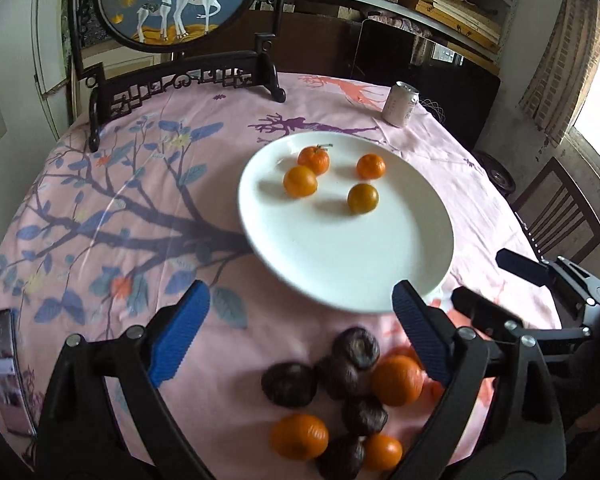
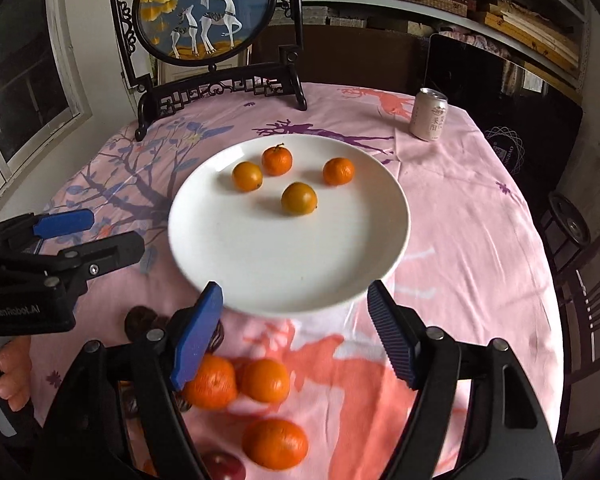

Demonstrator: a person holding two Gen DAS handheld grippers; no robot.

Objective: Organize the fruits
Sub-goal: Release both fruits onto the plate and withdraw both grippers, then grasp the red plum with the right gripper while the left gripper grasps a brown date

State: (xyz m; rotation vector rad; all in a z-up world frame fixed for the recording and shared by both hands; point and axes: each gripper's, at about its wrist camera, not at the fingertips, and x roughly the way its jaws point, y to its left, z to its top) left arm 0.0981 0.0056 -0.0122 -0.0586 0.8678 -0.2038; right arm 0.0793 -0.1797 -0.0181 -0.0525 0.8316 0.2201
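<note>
A white plate (image 1: 340, 264) (image 2: 284, 264) sits mid-table and holds several small oranges (image 1: 300, 181) (image 2: 299, 199). Near the front edge lies a pile of loose fruit: oranges (image 1: 397, 380) (image 2: 265, 381) and dark brown wrinkled fruits (image 1: 289, 384) (image 2: 140, 320). My left gripper (image 1: 300, 316) is open and empty, held above the pile, just short of the plate. My right gripper (image 2: 296, 312) is open and empty, over the plate's near rim, with oranges below it. Each gripper shows in the other's view, the right one (image 1: 500, 288) and the left one (image 2: 84, 236).
A framed deer screen on a dark stand (image 1: 180, 12) (image 2: 208, 12) stands at the table's back. A drink can (image 1: 400, 104) (image 2: 429, 114) stands back right. A phone-like object (image 1: 8, 368) lies at the left edge. Chairs (image 1: 560, 216) flank the right side.
</note>
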